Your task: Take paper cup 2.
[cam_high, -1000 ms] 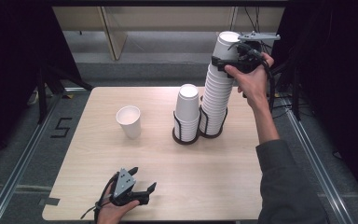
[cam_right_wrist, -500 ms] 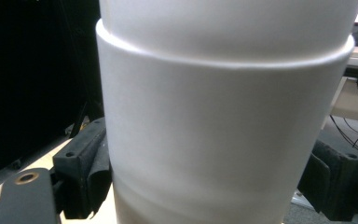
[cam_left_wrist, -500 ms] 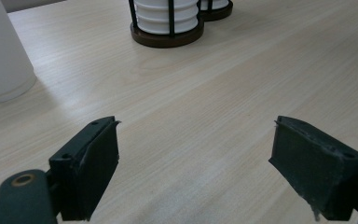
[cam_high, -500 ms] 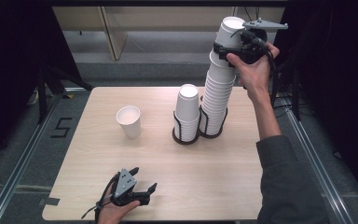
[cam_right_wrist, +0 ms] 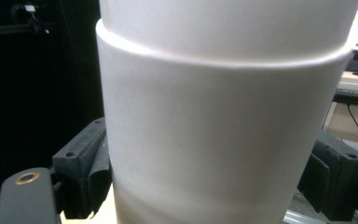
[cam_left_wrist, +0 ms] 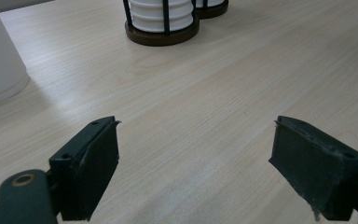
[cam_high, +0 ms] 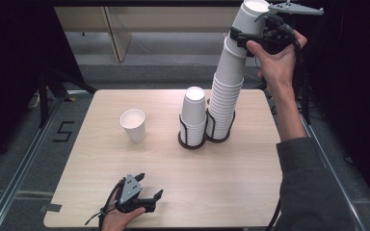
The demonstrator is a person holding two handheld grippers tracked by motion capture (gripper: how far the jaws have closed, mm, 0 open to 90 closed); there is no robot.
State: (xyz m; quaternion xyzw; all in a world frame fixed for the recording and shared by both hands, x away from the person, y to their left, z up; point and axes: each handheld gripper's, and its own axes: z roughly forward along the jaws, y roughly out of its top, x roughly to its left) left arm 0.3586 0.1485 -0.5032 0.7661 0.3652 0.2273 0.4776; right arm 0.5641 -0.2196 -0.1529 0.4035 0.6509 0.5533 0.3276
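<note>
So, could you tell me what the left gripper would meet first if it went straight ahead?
Probably bare table; the left gripper points between the lone cup and the shorter stack's holder, though depth is unclear.

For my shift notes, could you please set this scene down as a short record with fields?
Surface: wooden table
Tall cup stack: in the right-side holder, leaning towards the right hand-held gripper
Right hand-held gripper: shut on the upper cups of the tall stack
Short cup stack: in the holder beside it
Single cup: upright, standing apart on the left
Left hand-held gripper: open, nothing between its jaws, at the near edge
</note>
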